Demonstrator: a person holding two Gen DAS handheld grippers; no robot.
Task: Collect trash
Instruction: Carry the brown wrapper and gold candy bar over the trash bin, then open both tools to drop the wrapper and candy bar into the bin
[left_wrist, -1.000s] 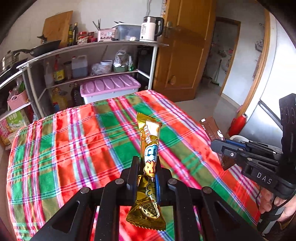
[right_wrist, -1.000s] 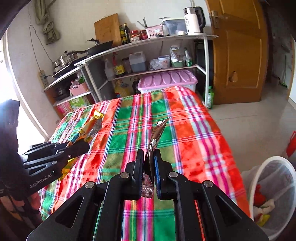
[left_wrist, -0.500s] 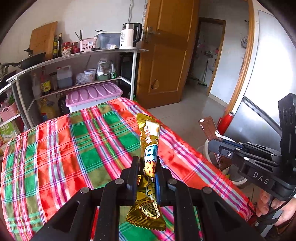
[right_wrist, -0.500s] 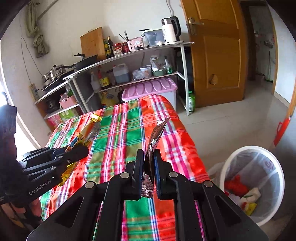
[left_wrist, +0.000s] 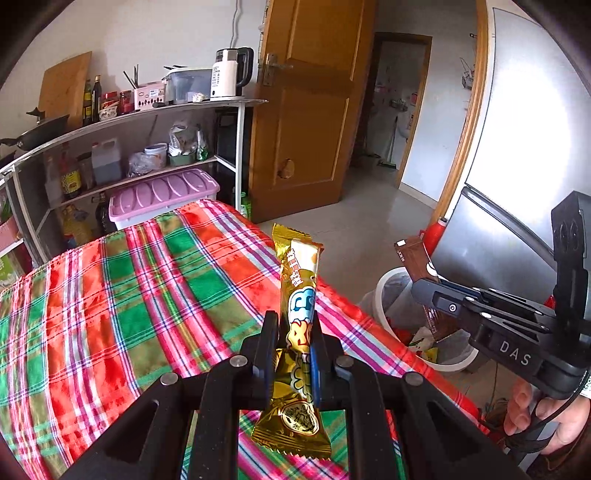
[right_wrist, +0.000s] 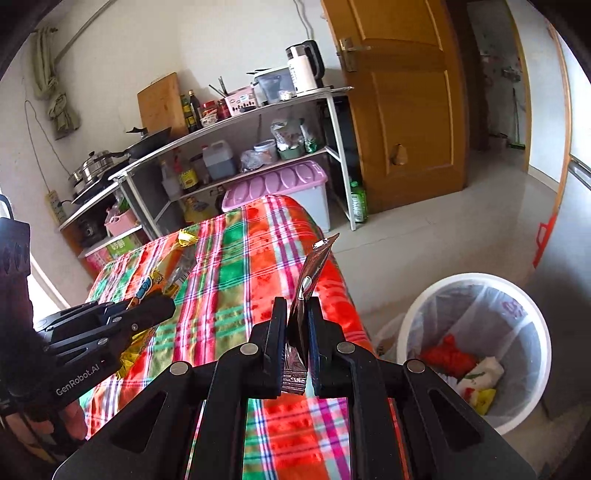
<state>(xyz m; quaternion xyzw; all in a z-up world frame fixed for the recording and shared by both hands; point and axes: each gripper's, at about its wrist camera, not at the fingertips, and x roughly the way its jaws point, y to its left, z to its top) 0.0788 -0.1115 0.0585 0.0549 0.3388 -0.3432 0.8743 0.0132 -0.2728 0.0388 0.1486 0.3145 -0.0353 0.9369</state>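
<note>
Bin (right_wrist: 410, 325) beside table edge (right_wrist: 351, 306); floor open.

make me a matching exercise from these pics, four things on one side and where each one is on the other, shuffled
Things:
1. gold snack wrapper
2. brown wrapper
3. white bin
4. purple-lidded box

Places:
A. on the floor, beside the plaid-covered table
B. clamped in the right gripper
C. under the metal shelf, behind the table
D. clamped in the left gripper

Pairs: 1-D, 2-B, 3-A, 4-C
</note>
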